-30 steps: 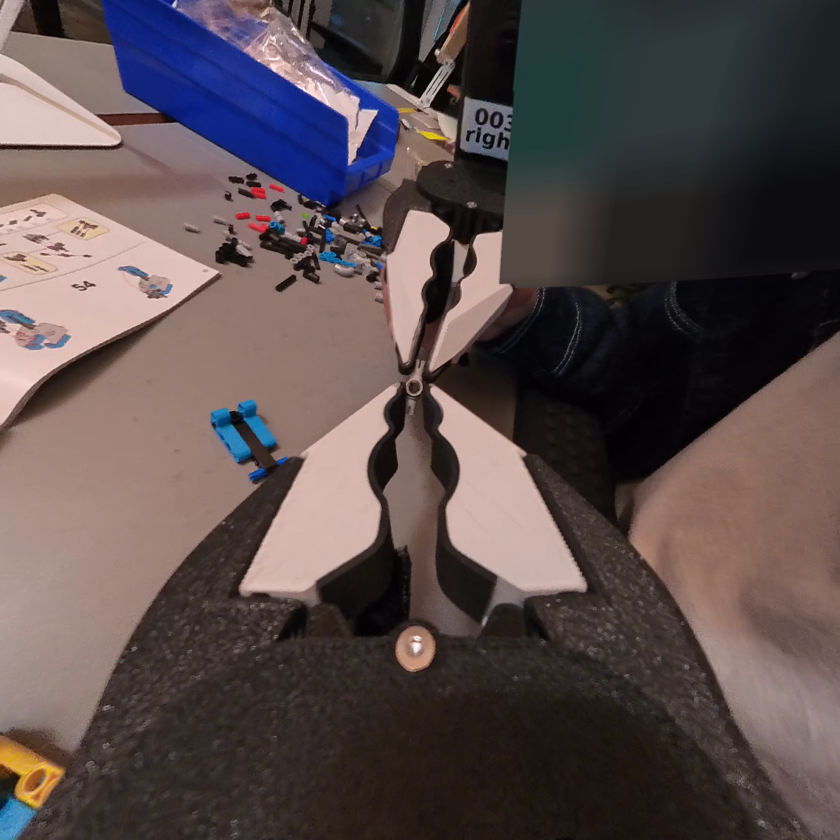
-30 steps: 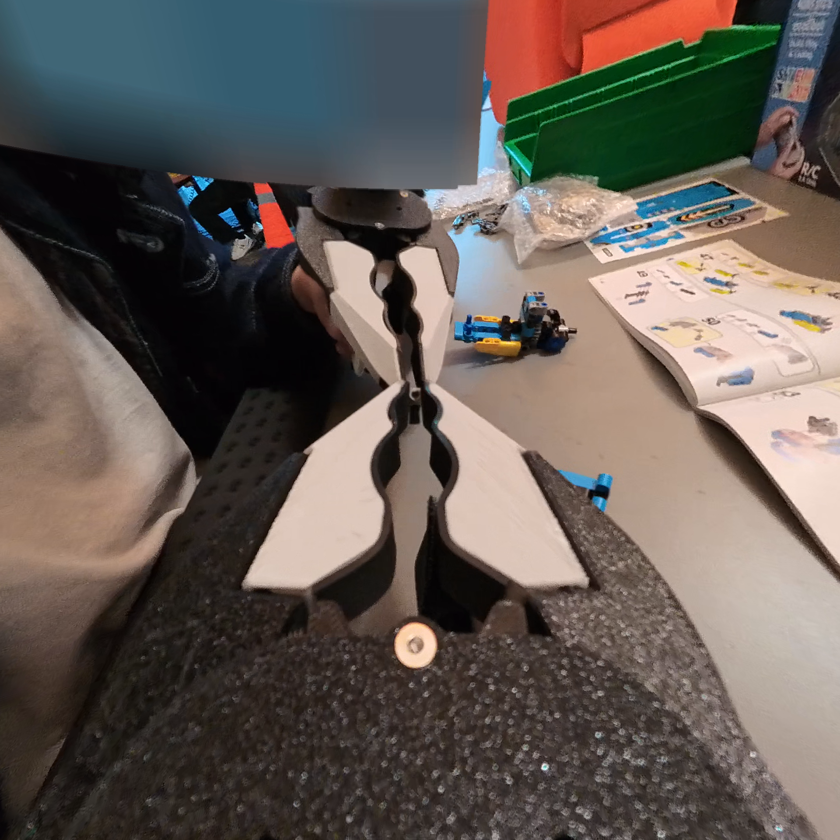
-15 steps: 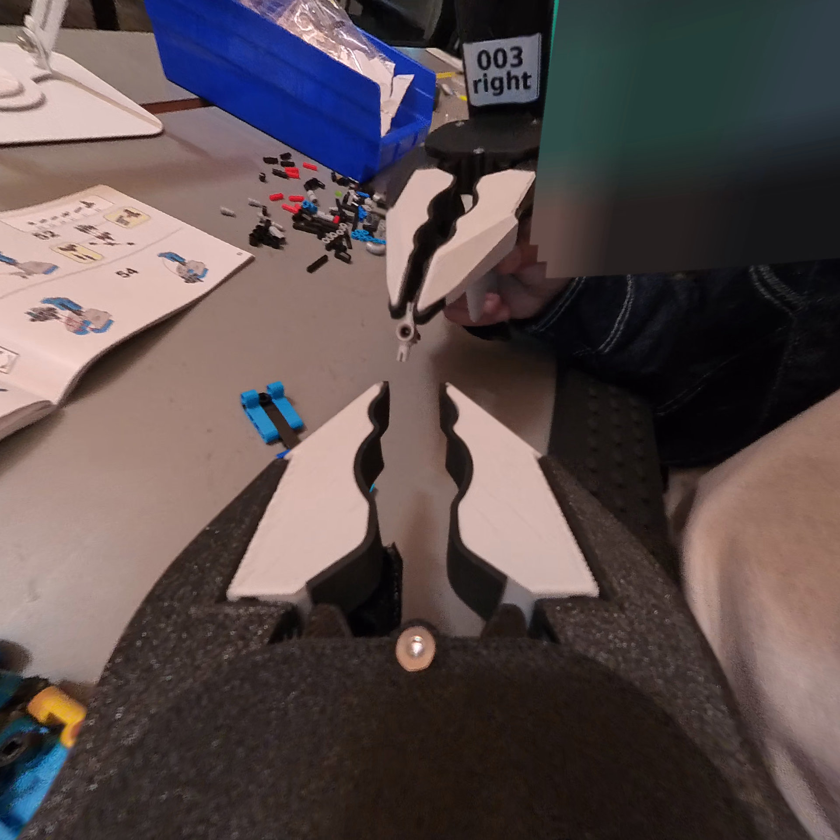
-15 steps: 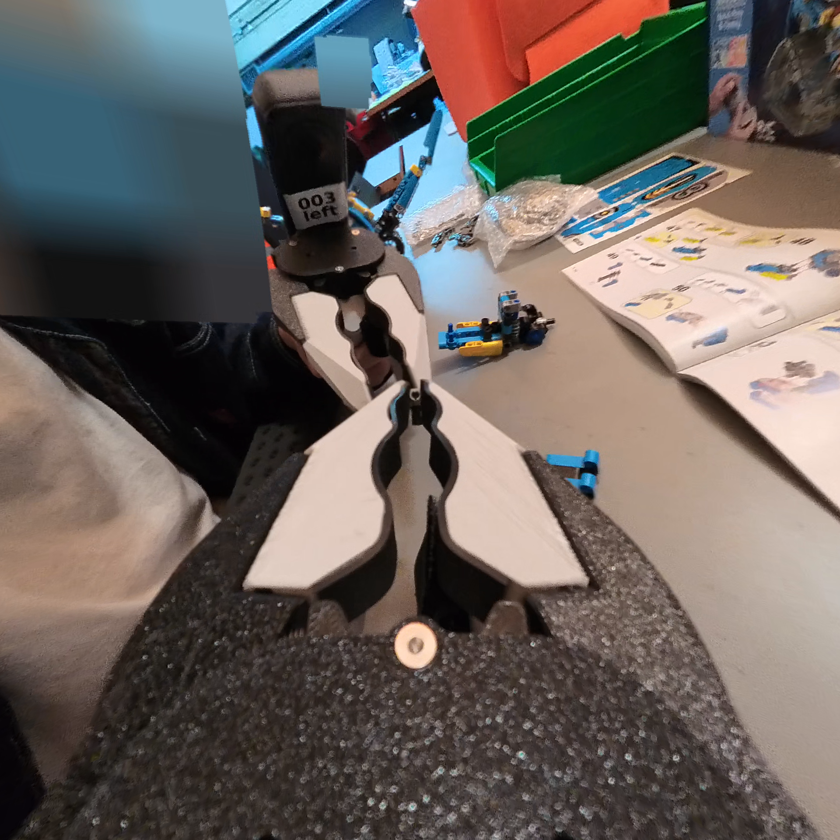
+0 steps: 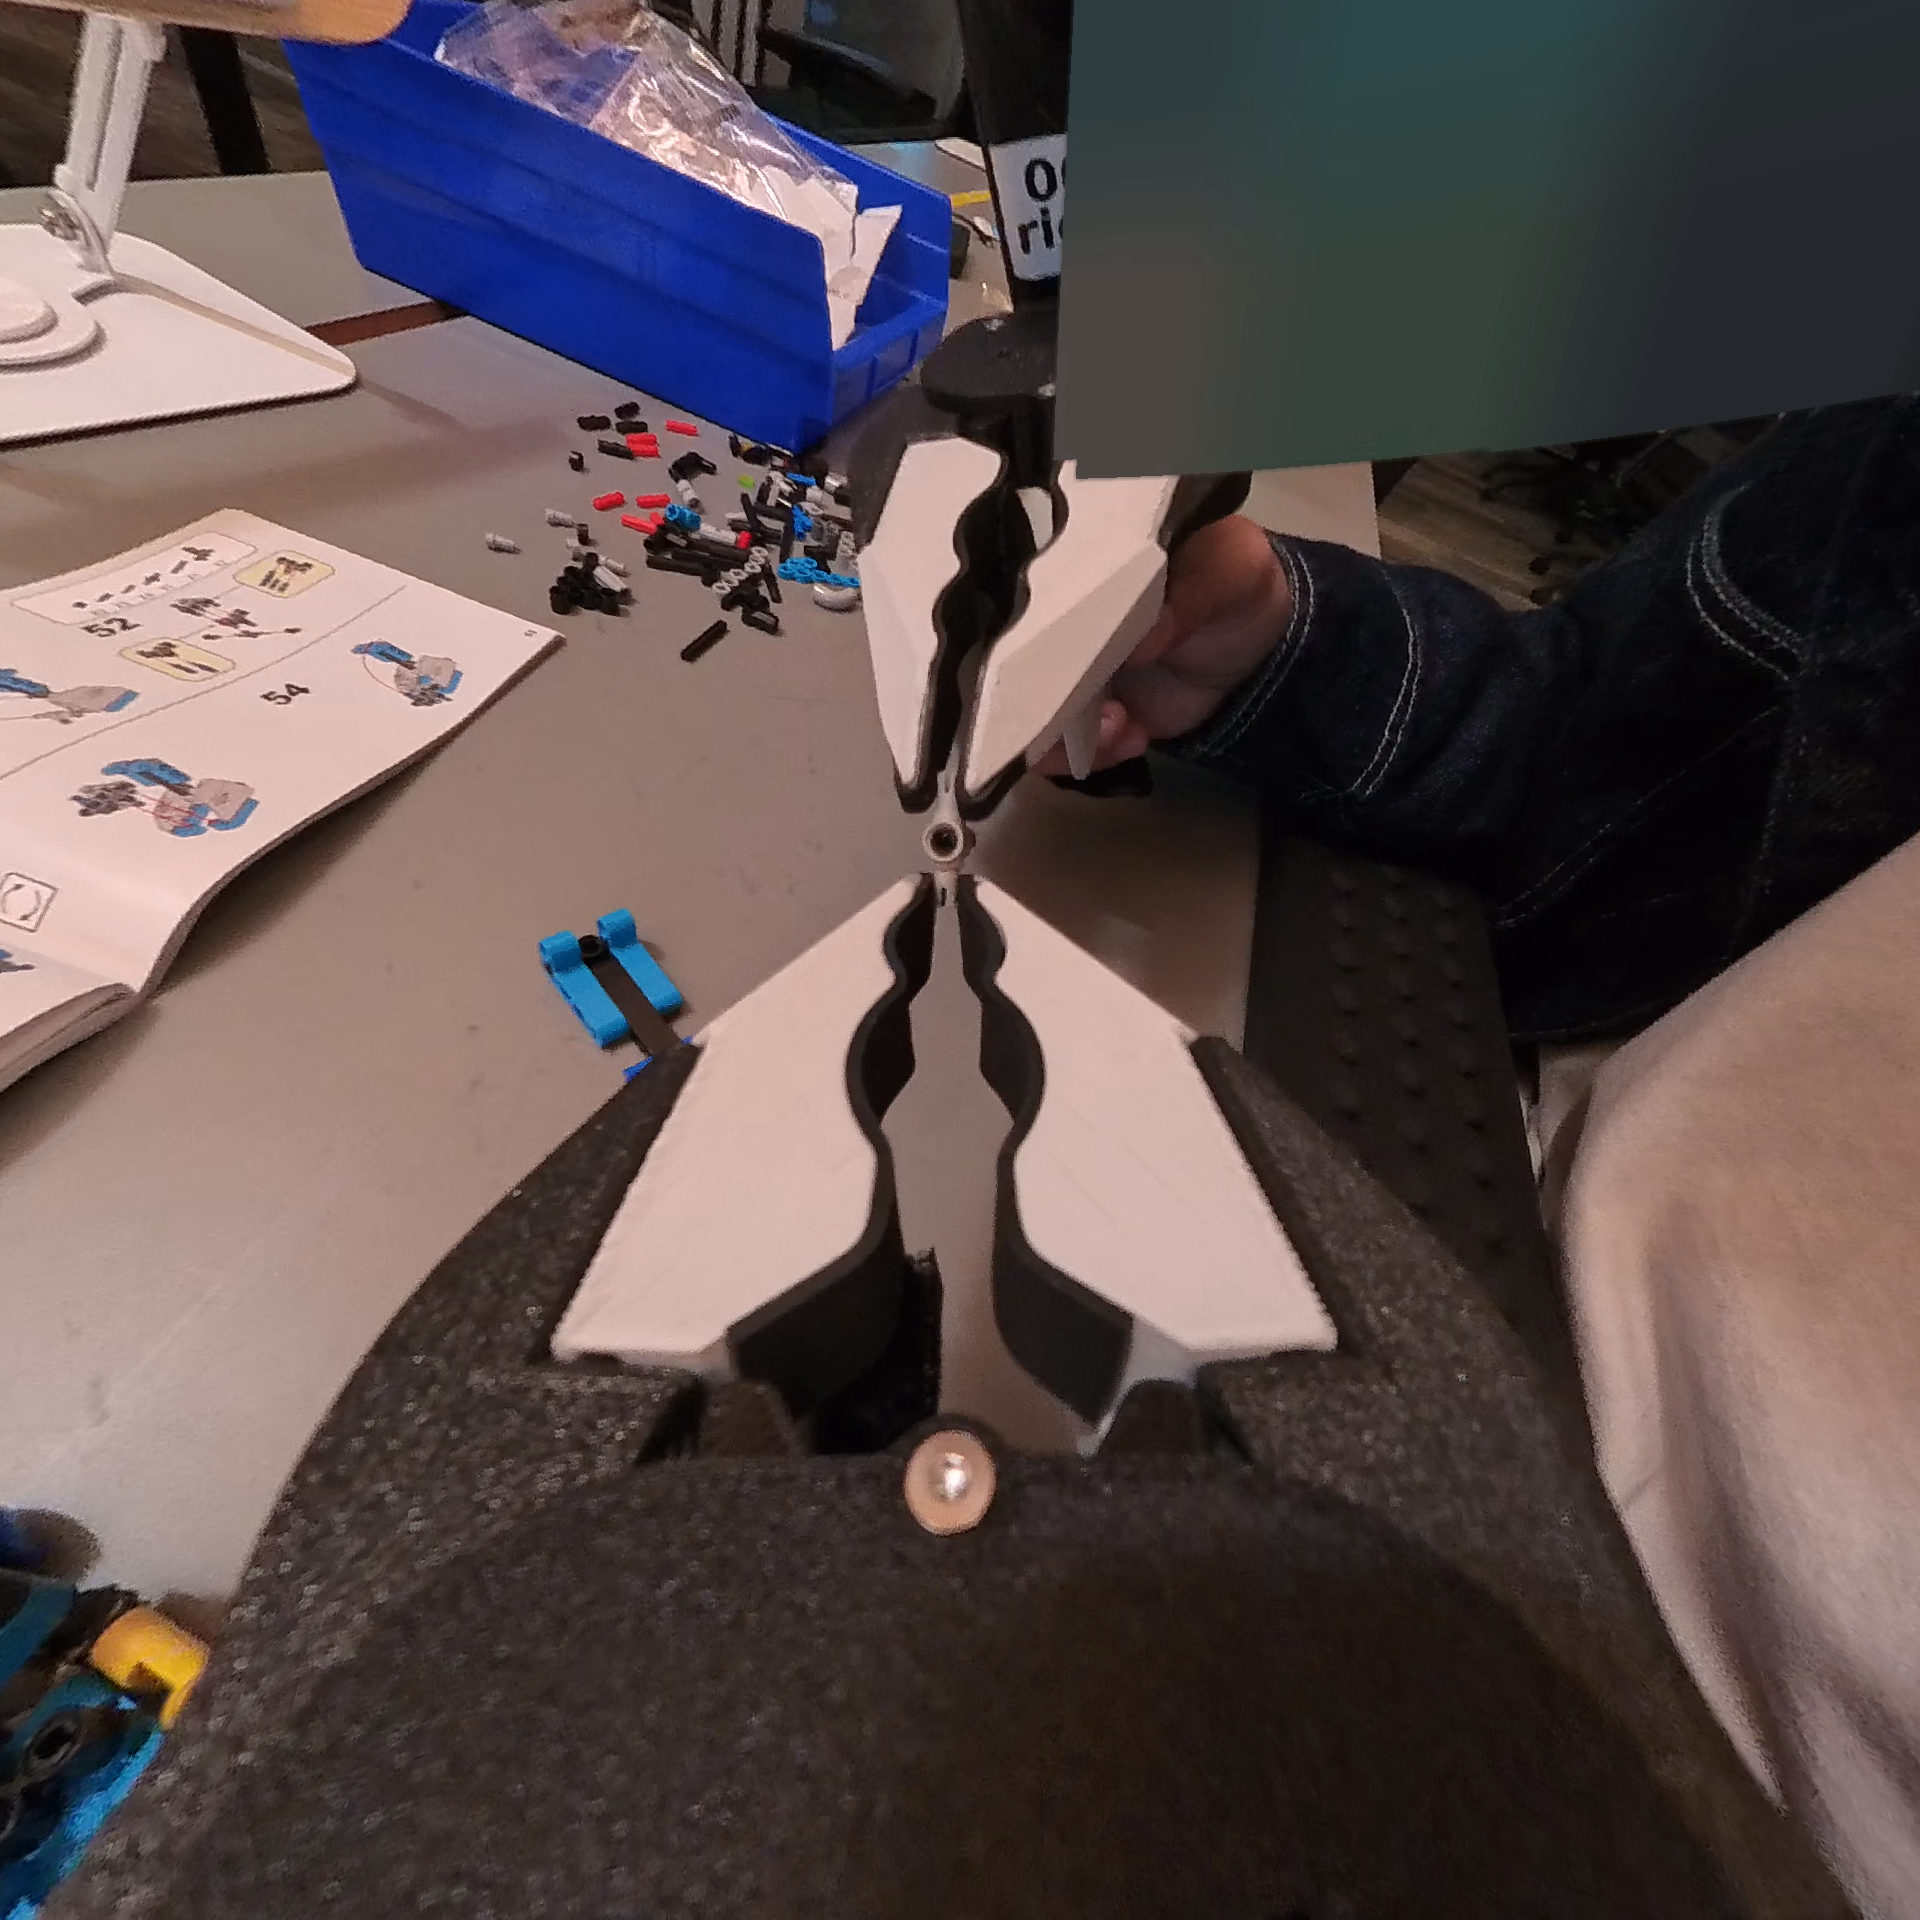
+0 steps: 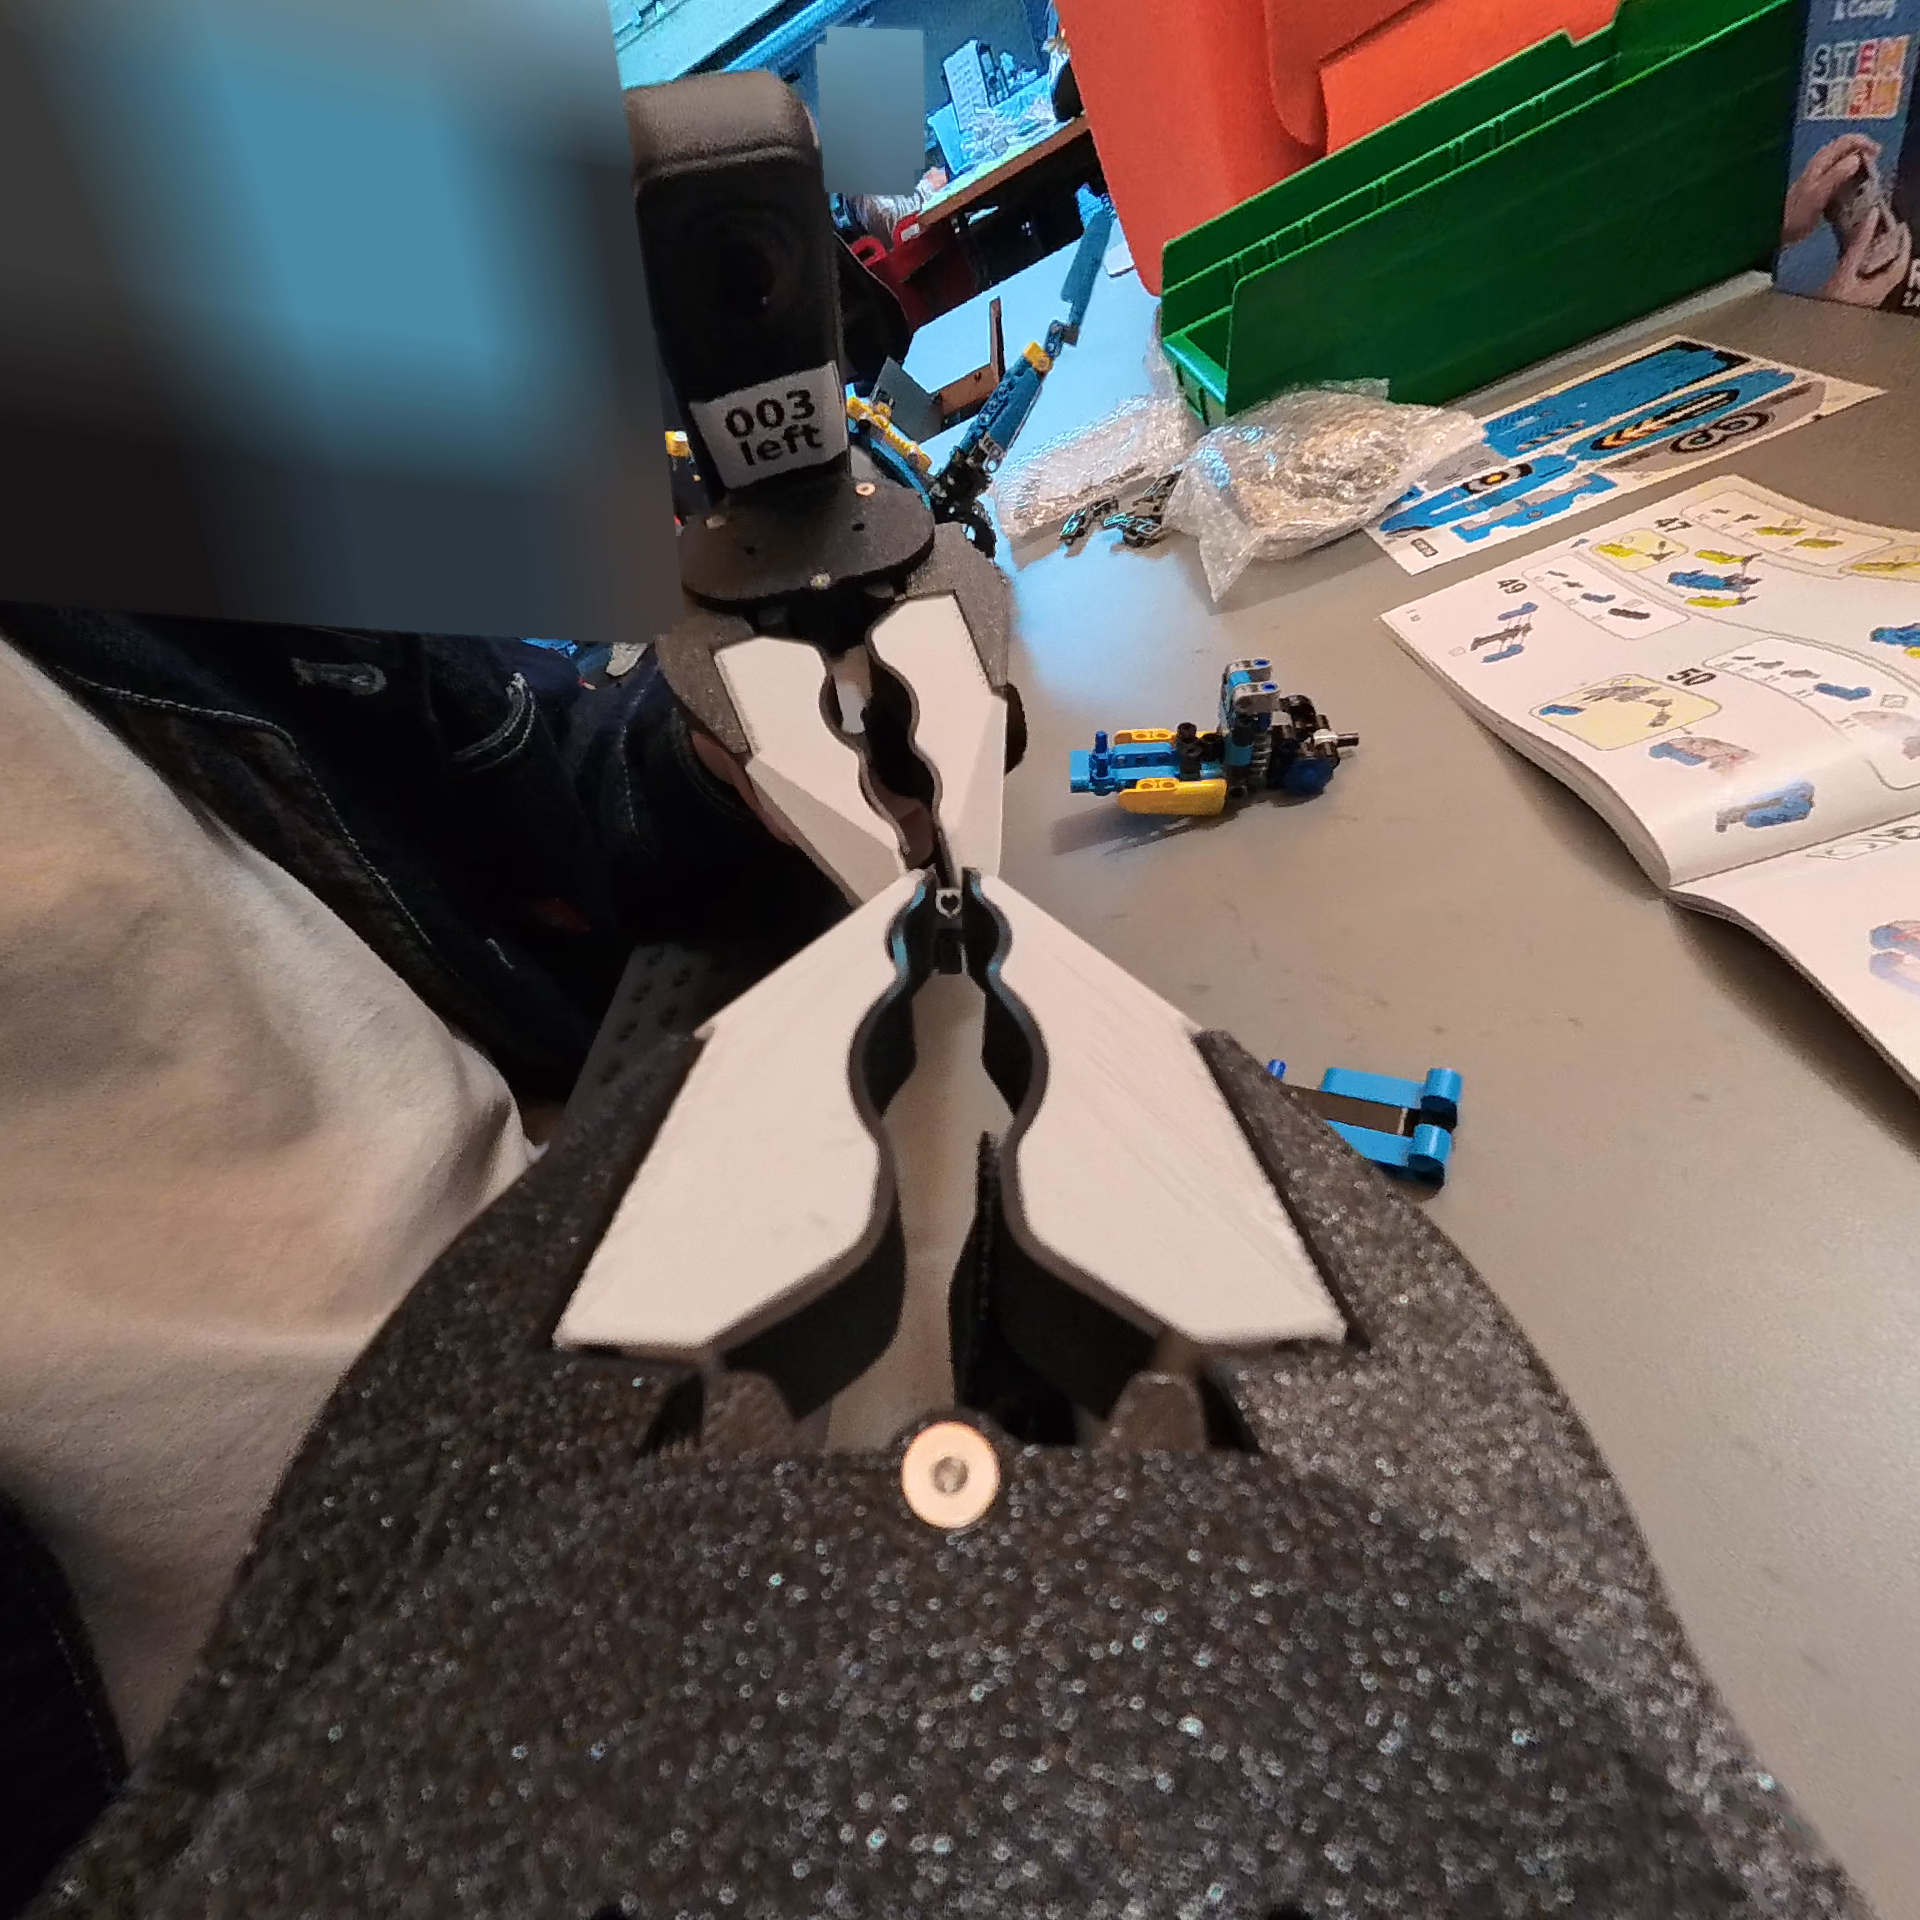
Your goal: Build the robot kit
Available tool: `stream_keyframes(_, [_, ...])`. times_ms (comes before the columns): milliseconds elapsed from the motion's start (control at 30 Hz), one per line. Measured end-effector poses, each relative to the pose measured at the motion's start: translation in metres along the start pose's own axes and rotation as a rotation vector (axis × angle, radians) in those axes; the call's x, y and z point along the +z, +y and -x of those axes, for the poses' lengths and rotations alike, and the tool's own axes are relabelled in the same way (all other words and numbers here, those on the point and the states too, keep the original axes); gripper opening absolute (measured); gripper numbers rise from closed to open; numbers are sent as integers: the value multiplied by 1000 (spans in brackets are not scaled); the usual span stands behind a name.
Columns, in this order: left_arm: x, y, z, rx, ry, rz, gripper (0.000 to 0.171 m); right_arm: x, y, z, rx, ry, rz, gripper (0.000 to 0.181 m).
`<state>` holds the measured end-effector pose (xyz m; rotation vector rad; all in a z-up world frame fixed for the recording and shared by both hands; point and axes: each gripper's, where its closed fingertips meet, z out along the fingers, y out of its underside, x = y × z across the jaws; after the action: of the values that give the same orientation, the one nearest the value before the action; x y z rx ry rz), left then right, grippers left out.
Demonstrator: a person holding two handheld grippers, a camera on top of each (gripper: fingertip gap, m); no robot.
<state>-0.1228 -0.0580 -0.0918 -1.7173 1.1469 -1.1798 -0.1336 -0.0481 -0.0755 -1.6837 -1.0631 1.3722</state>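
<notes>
Half a second ago your left gripper stood wide apart with the small light-grey connector piece with a round hole hanging clear of it; now its white fingers have drawn in until the tips nearly meet, right at the piece's lower end. Whether they actually pinch it I cannot tell. Your right gripper remains clamped on that grey piece, holding it at 12 o'clock from your left tips.

From the right wrist view, the piece sits between your right gripper's tips, end on. Only this view shows the small blue and yellow brick vehicle at 2 o'clock, the green plastic bin and the crinkled clear bags. Only the left wrist view shows the blue plastic bin at 11 o'clock and the scatter of small black, red and blue pieces. Both show the flat blue piece with a black strip and the open instruction booklet on the grey table.

Your two grippers meet tip to tip above the table edge, your right hand wrapped behind its gripper.
</notes>
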Motion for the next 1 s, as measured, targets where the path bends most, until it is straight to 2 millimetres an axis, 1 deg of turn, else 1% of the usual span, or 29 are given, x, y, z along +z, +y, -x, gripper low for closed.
stream_keyframes(133, [1,3,1,10,-7,15,4,1,4,-1,-21,8,22,5])
stream_keyframes(267, [1,4,1,2,-6,18,4,4,8,-1,-20,5,45,15])
stream_keyframes(300, [2,4,1,8,-7,21,4,6,10,1,-20,-4,56,15])
stream_keyframes(367, [3,5,-1,18,0,26,4,6,12,1,-42,9,71,7])
stream_keyframes(433, [3,4,-1,11,0,21,4,5,12,1,-50,12,72,7])
stream_keyframes(500, [4,7,4,-3,-22,34,5,4,16,-4,-54,36,99,7])
stream_keyframes(533, [5,12,11,-18,-57,56,5,2,18,-11,-68,81,120,7])
stream_keyframes(567, [5,17,20,-33,-102,85,11,-2,23,-23,-82,150,153,7])
stream_keyframes(600, [6,23,28,-50,-136,113,23,-8,31,-37,-103,226,214,6])
stream_keyframes(667, [10,37,32,-79,-147,183,25,-20,52,-58,-154,339,349,7])
stream_keyframes(700, [11,44,33,-74,-152,219,25,-23,58,-63,-158,363,383,7])
stream_keyframes(833, [15,66,37,36,-210,347,25,-22,77,-66,-184,366,483,7])
stream_keyframes(900, [17,76,40,55,-234,402,28,-18,88,-61,-167,329,524,7])
stream_keyframes(1000, [16,78,45,90,-271,414,31,-16,96,-62,-139,317,551,7])
